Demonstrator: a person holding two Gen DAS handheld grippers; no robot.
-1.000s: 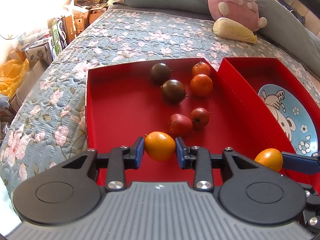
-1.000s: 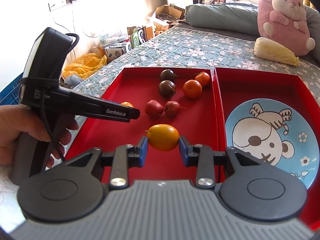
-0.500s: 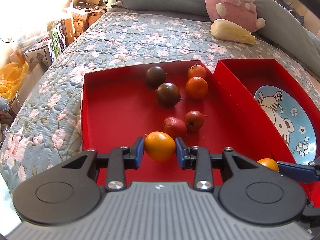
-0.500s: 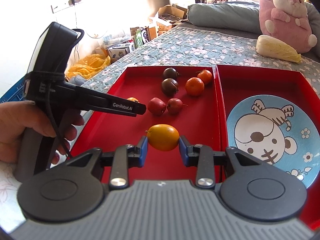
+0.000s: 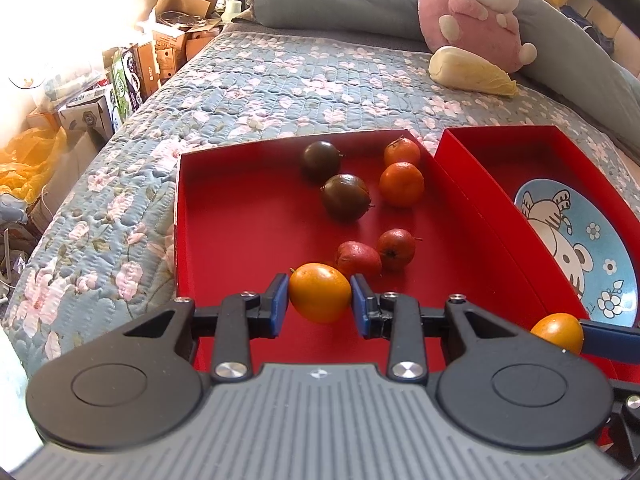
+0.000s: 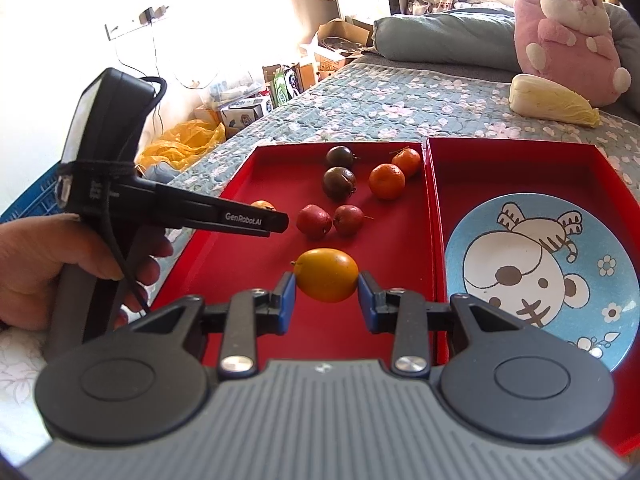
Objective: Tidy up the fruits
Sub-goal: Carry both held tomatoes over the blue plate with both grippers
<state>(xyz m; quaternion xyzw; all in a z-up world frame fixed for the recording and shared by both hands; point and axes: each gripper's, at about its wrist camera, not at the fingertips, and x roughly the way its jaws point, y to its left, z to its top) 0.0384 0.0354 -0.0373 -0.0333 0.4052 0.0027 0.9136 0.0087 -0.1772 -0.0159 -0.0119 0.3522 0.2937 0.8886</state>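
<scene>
Fruits (image 5: 346, 196) in left tray (image 5: 240, 216); plate (image 6: 536, 276) in right tray (image 6: 520, 168); trays side by side on bed (image 5: 280, 92).

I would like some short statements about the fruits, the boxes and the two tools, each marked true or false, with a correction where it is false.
1. Each tool grips one yellow-orange fruit: the left tool and the right tool. True.
2. The blue plate already holds two fruits. False: the plate has no fruit on it.
3. Two dark brown fruits lie in the left red box. True.
4. The plush toy sits inside the right red box. False: it sits on the bed, behind the boxes.
5. Two small red fruits lie side by side. True.
</scene>
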